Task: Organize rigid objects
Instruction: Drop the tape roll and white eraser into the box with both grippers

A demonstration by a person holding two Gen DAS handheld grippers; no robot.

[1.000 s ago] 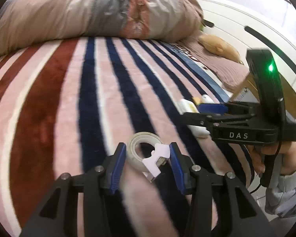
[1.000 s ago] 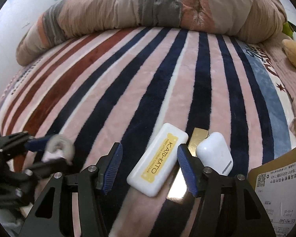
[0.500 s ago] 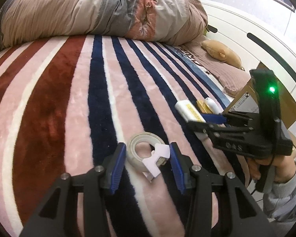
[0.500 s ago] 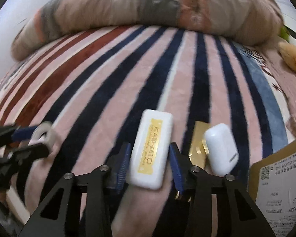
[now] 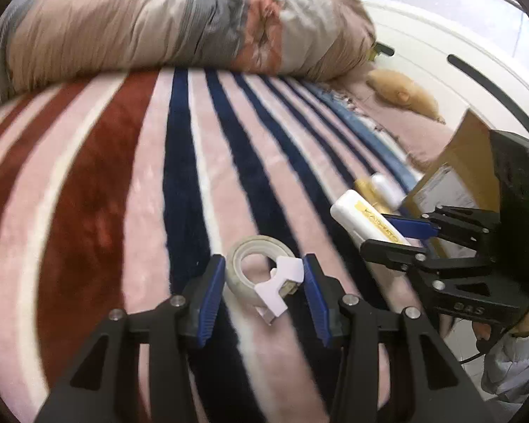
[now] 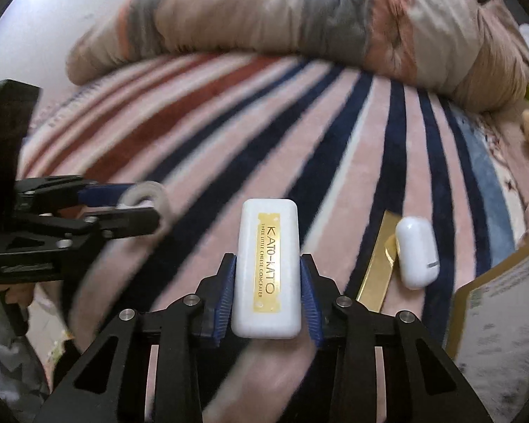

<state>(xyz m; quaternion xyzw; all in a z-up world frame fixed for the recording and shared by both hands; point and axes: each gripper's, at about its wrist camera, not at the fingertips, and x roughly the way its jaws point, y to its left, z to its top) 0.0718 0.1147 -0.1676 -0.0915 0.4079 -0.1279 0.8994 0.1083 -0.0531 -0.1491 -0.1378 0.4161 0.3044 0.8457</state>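
A striped blanket (image 5: 130, 183) covers the bed, its bands running pink, dark red, navy and white away from both grippers; a long rolled duvet (image 5: 151, 31) in beige, grey and salmon lies across the far edge; a white headboard (image 5: 451, 81) curves behind on the right side, with a tan soft toy (image 5: 405, 97) resting against the pink bedding below it; a cardboard box (image 6: 500, 320) with a printed label stands at the near right edge of the bed.

The left gripper (image 5: 264, 282) has its blue-padded jaws partly closed around a tape roll (image 5: 254, 268), which lies tilted between them with a white plastic piece on its near side; the pads seem to touch it on both flanks, though the blur leaves that unsure; from the right wrist view the roll appears lifted clear of the blanket.

The right gripper (image 6: 268, 292) has its jaws narrowed firmly onto a white case (image 6: 268, 268) with a gold label reading KATO-KATO; the case points forward, held by its long sides, its far end sticking out well past the fingertips and above the blanket.

Just right of that case, on the blanket, a gold strip (image 6: 379, 268) lies along a navy band; a small white rounded pod (image 6: 416, 252) rests partly on top of it, near the box.
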